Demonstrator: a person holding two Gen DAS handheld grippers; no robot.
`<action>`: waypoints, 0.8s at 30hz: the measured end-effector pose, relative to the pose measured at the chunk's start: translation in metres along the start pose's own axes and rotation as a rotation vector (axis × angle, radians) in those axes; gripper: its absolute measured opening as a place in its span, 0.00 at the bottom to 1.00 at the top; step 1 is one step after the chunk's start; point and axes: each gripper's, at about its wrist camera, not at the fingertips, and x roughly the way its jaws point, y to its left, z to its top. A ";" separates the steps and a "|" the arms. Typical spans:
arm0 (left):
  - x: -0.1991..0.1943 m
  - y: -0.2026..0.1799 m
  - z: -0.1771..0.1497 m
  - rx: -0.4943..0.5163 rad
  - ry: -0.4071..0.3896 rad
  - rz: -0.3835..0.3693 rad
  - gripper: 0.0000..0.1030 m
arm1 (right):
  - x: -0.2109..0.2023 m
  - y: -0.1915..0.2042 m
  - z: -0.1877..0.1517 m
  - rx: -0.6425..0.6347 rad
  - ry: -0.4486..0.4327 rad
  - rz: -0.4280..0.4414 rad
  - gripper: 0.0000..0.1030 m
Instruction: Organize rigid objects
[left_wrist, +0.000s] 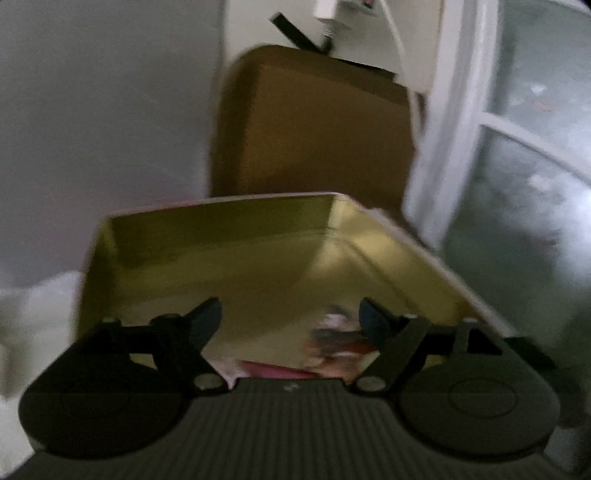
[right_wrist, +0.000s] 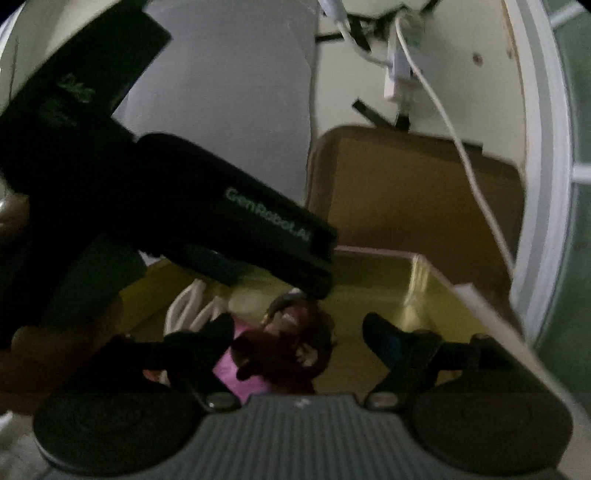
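An open gold metal tin (left_wrist: 229, 236) lies right below both grippers and also shows in the right wrist view (right_wrist: 373, 273). My left gripper (left_wrist: 290, 321) is open and empty above its near part. Small blurred red and pink items (left_wrist: 332, 343) lie in the tin near the left gripper's right finger. My right gripper (right_wrist: 299, 332) is open over the tin, above a dark red and pink item (right_wrist: 284, 350) and a coiled white cable (right_wrist: 192, 306). The black body of the left gripper (right_wrist: 155, 206) crosses the right wrist view.
A brown cardboard box (left_wrist: 314, 125) stands behind the tin against the wall and shows in the right wrist view (right_wrist: 399, 188). A white charger and cable (right_wrist: 424, 96) hang above it. A white window frame (left_wrist: 450, 122) is at the right. A grey panel (right_wrist: 229, 103) stands at the back.
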 end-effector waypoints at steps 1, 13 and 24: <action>0.002 0.001 0.000 0.012 0.005 0.047 0.81 | -0.001 0.001 0.000 -0.002 -0.007 -0.011 0.77; -0.098 0.064 -0.041 -0.147 -0.020 0.078 0.81 | -0.032 -0.021 0.008 0.197 -0.117 -0.058 0.73; -0.183 0.187 -0.133 -0.240 0.022 0.336 0.81 | -0.073 0.045 0.032 0.191 -0.105 0.173 0.67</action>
